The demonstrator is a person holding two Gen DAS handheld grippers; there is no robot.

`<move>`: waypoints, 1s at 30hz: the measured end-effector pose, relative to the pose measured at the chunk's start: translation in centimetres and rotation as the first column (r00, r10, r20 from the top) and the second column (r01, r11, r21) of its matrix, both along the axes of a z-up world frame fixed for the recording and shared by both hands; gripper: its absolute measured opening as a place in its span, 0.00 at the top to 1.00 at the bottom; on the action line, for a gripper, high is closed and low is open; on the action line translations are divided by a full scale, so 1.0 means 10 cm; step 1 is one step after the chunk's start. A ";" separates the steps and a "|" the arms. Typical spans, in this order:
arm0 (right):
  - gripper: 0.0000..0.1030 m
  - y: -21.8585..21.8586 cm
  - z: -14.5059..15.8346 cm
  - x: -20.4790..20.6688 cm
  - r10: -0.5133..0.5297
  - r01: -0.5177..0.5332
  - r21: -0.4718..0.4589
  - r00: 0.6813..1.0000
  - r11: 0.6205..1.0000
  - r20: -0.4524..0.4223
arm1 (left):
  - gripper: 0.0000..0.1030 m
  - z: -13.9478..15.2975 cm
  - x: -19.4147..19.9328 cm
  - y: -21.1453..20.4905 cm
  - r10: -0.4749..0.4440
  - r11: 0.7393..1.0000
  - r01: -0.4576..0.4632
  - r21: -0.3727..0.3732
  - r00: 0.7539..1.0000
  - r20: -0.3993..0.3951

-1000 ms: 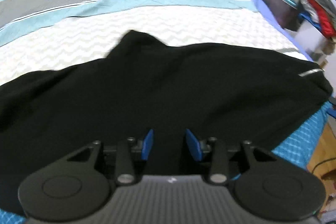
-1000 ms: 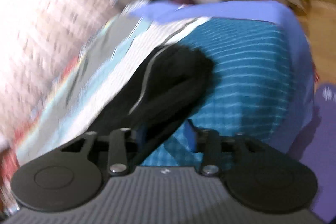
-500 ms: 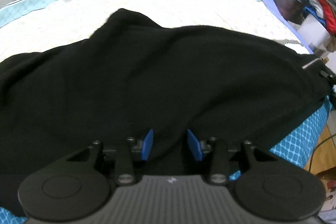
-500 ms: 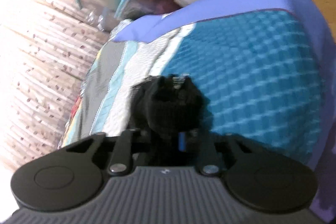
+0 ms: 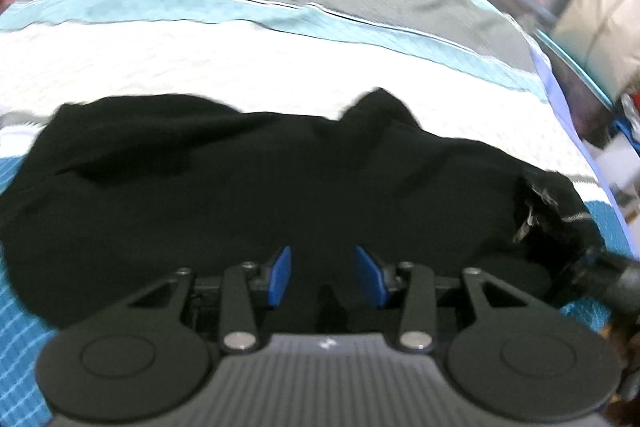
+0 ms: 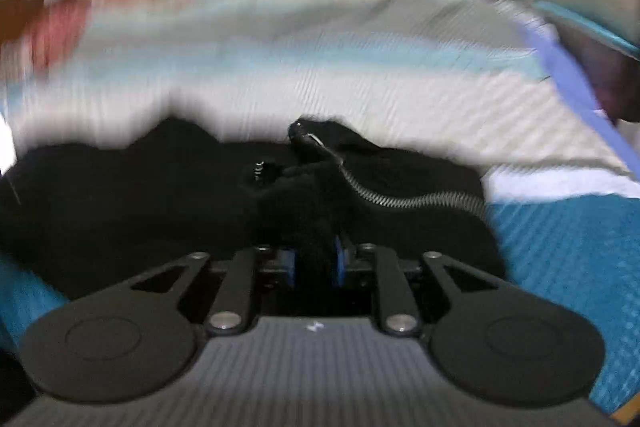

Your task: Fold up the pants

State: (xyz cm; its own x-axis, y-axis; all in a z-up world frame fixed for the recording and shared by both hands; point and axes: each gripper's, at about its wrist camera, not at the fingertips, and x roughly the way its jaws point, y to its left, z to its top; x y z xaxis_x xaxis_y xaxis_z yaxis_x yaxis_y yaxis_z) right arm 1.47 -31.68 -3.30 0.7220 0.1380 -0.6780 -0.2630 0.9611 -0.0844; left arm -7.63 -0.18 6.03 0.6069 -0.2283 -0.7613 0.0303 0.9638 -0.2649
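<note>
Pants (image 5: 260,187) bunched across the bed's (image 5: 280,67) near edge, right end pinched.
My right gripper (image 6: 314,261) clamps the zipper end to carry it over; my left gripper (image 5: 326,275) hovers spread above the cloth, ready.

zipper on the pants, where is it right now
In the right wrist view the zipper runs along the pants' right edge, just ahead of the right claw pinching the fabric.
</note>
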 end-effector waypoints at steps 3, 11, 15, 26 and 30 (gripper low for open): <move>0.47 0.34 0.00 -0.26 0.098 -0.077 -0.213 0.991 0.974 0.089 | 0.58 0.00 -0.16 0.27 0.049 0.999 -0.049 -0.022 0.999 0.006; 0.38 -0.07 0.59 -0.27 0.072 -0.082 0.110 0.993 0.991 0.089 | 0.57 -0.02 -0.35 0.68 0.137 0.988 -0.135 -0.075 0.990 0.022; 0.55 -0.36 0.53 0.02 -0.094 0.089 0.301 0.996 0.950 0.003 | 0.57 0.03 -0.33 0.71 0.142 0.988 -0.139 -0.060 0.989 0.050; 0.60 0.14 0.55 -0.13 -0.115 0.118 0.142 0.993 0.983 -0.034 | 0.33 0.01 -0.75 1.65 0.420 0.904 -0.411 -0.120 0.905 0.065; 0.60 0.40 0.77 -0.14 -0.040 0.050 0.273 0.998 0.961 -0.043 | 0.19 -0.19 -0.72 1.97 0.473 0.848 -0.458 -0.266 0.881 -0.008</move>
State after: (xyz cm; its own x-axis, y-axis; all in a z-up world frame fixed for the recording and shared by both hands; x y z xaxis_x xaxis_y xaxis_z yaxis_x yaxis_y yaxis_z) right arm 0.11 -27.63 4.40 0.7067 0.2901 -0.6453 -0.2169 0.9570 0.1926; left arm -14.84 19.57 4.16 0.7298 -0.0879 -0.6779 -0.3831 0.7688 -0.5121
